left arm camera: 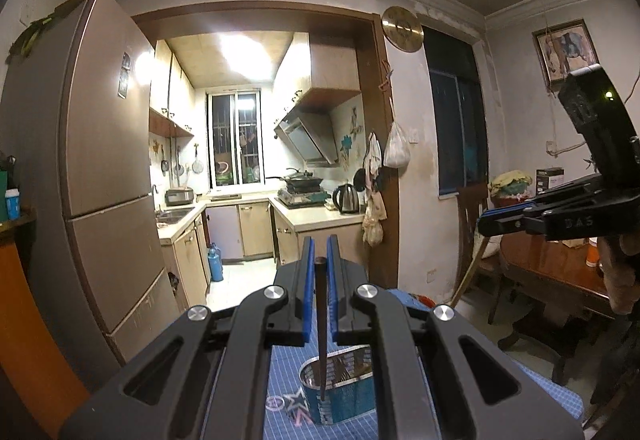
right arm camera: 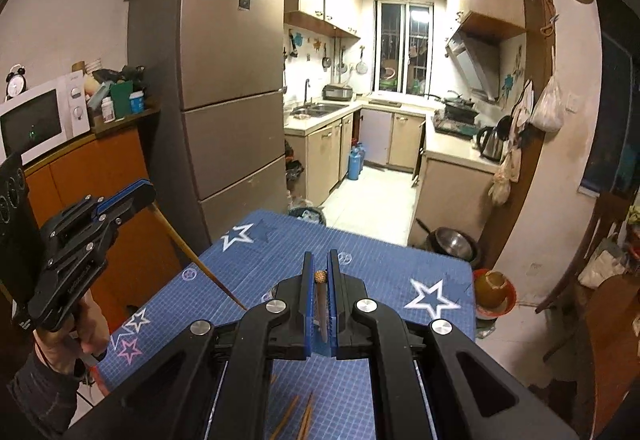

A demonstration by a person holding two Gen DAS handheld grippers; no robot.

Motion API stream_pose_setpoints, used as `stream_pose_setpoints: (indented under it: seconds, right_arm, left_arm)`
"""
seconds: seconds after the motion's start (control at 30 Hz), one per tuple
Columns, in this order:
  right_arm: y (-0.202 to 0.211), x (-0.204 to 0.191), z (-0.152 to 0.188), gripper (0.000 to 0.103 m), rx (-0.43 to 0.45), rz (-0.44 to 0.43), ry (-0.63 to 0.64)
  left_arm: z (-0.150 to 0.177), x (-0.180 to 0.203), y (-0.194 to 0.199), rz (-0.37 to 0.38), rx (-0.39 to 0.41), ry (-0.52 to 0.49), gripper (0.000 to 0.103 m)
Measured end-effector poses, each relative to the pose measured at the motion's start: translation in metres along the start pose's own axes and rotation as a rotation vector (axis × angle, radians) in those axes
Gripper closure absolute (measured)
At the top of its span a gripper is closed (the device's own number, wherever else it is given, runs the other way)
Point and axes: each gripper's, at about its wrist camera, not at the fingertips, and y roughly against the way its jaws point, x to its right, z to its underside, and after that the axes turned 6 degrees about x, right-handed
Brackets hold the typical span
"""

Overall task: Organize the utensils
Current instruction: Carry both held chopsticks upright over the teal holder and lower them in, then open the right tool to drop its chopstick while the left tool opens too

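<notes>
My left gripper [left arm camera: 319, 260] is shut on a dark chopstick [left arm camera: 321, 324] whose lower end reaches into a shiny metal utensil holder [left arm camera: 340, 392] on the blue mat below. In the right wrist view the left gripper [right arm camera: 132, 196] holds that long wooden chopstick [right arm camera: 196, 260], which slants down to the right. My right gripper [right arm camera: 320, 268] is shut on another chopstick [right arm camera: 321, 304] with a patterned tip, held above the blue star-patterned mat [right arm camera: 380, 272]. The right gripper [left arm camera: 496, 220] also shows at the right in the left wrist view, with a chopstick [left arm camera: 468, 272] hanging from it.
Several loose chopsticks [right arm camera: 296, 416] lie on the mat near its front edge. A fridge [right arm camera: 224, 80] and an orange cabinet with a microwave [right arm camera: 36, 120] stand at the left. A wooden table [left arm camera: 560, 272] and chair are at the right. The kitchen lies beyond.
</notes>
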Motion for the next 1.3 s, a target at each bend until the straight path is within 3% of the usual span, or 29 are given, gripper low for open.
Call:
stream_pose_setpoints:
  seconds: [0.2, 0.43, 0.8, 1.3]
  right_arm:
    - [-0.005, 0.011, -0.021, 0.096, 0.036, 0.025, 0.022]
    - [-0.038, 0.01, -0.033, 0.096, 0.042, -0.021, 0.034]
    - [-0.111, 0.019, 0.0, 0.096, -0.062, -0.054, 0.008]
    - [-0.164, 0.022, 0.037, 0.096, -0.124, -0.081, -0.035]
  left_arm:
    - [-0.014, -0.005, -0.022, -0.004, 0.025, 0.004, 0.098]
    - [-0.011, -0.001, -0.052, 0.008, 0.019, -0.002, 0.098]
    - [0.033, -0.003, -0.103, 0.032, -0.08, 0.005, 0.098]
    - [0.078, -0.015, -0.138, 0.022, -0.17, 0.027, 0.098]
